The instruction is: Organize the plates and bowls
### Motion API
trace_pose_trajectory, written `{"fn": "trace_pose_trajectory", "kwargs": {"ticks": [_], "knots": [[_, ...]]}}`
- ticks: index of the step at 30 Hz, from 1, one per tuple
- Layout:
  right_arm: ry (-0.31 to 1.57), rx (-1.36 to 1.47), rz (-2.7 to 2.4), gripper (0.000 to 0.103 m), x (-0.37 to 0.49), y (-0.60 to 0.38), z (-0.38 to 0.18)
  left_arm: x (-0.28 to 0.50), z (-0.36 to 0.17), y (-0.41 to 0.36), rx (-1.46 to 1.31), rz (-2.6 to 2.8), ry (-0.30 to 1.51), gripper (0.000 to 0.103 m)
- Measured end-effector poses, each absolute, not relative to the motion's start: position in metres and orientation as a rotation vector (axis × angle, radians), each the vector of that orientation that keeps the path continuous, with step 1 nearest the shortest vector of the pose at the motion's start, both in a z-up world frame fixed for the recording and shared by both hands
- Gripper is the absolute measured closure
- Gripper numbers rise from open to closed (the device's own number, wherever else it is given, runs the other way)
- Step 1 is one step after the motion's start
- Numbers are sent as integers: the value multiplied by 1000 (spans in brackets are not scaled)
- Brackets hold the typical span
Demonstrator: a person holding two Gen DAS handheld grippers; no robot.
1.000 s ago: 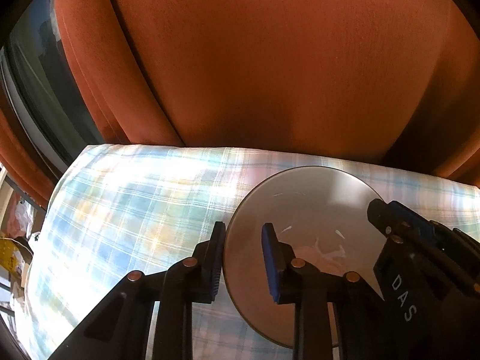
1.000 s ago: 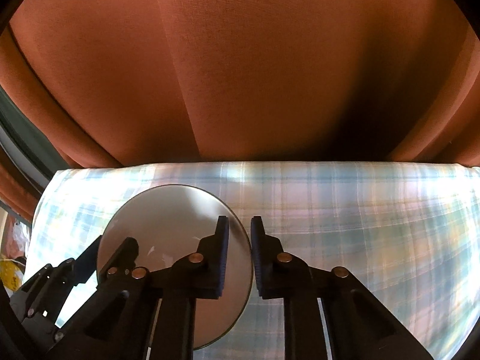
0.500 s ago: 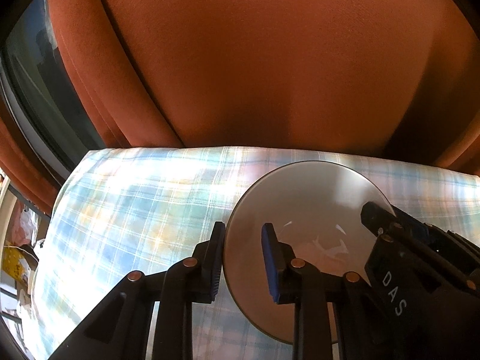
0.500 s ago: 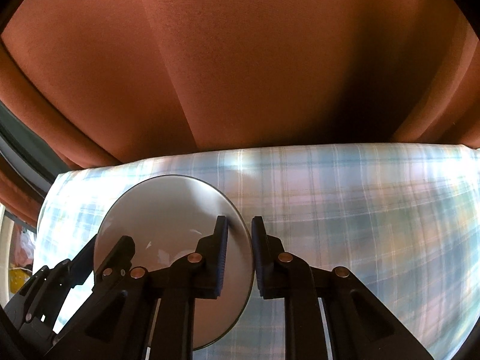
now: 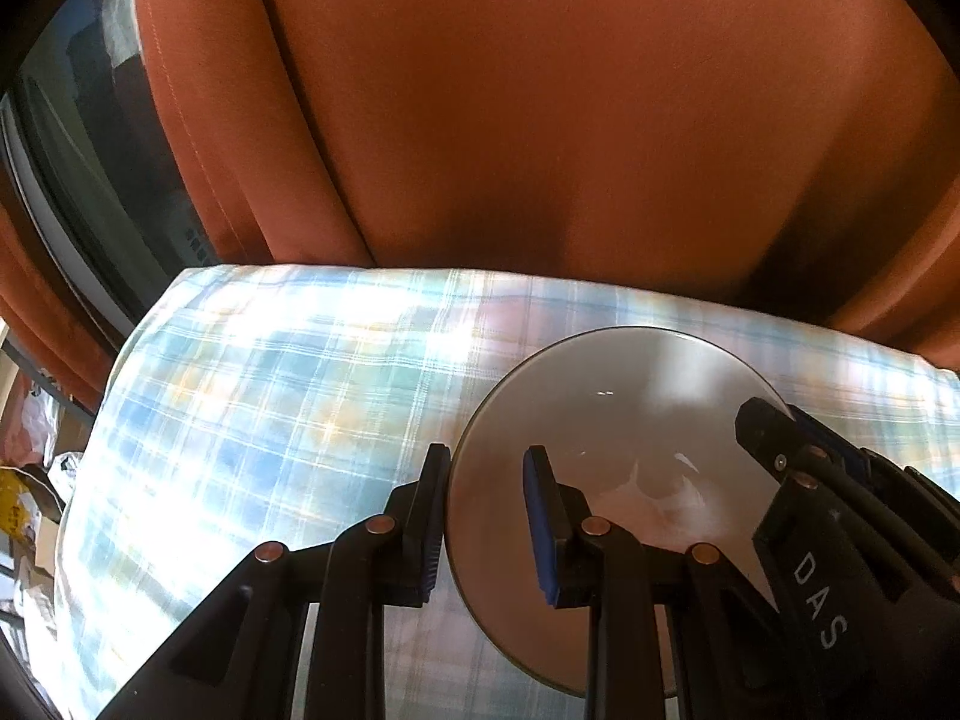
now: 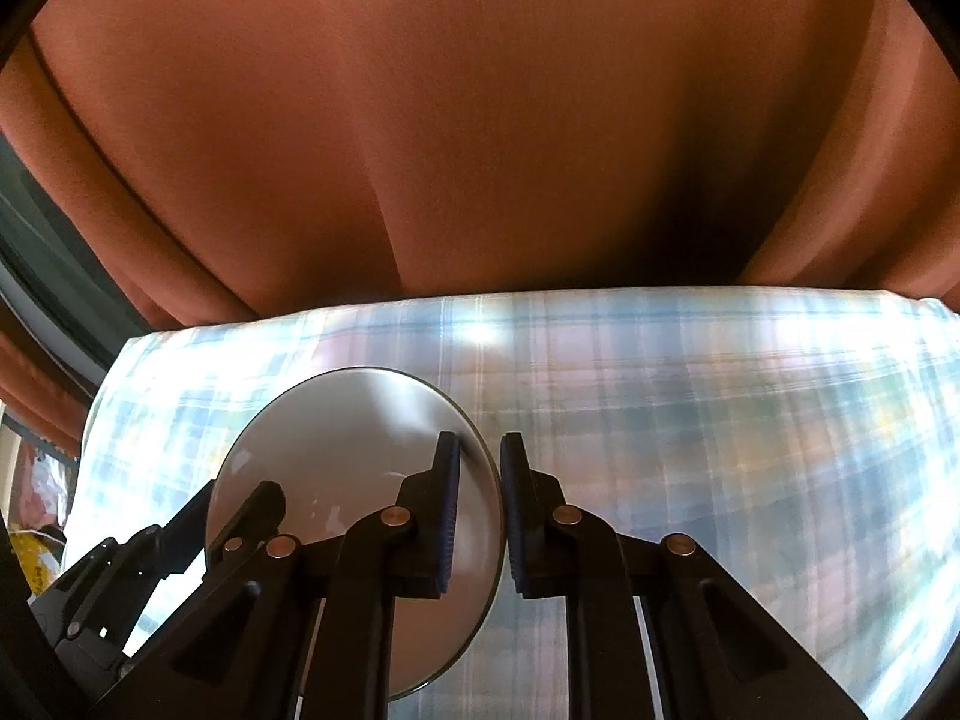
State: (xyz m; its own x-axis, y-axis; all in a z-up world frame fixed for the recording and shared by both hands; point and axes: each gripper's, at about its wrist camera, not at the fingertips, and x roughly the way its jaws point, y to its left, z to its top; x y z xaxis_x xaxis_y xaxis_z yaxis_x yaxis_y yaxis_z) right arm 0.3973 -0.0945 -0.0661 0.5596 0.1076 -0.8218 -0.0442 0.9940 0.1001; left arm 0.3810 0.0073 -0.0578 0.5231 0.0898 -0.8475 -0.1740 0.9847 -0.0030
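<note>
Before the rust-orange curtain, above the plaid tablecloth, my left gripper and right gripper each pinch opposite rims of the round grey metal plate.

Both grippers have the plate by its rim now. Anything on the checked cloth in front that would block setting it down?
Nothing visible: the checked cloth ahead of the plate lies bare up to the orange curtain.

Grey plate; blue-green plaid tablecloth; rust-orange curtain
</note>
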Motion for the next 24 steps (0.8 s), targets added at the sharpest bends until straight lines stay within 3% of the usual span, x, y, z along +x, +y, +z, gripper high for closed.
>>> {"fn": "trace_pose_trajectory", "kwargs": {"ticks": [24], "knots": [[828, 59, -14, 86, 278, -39, 59, 275, 53, 53, -125, 44, 850, 80]]}}
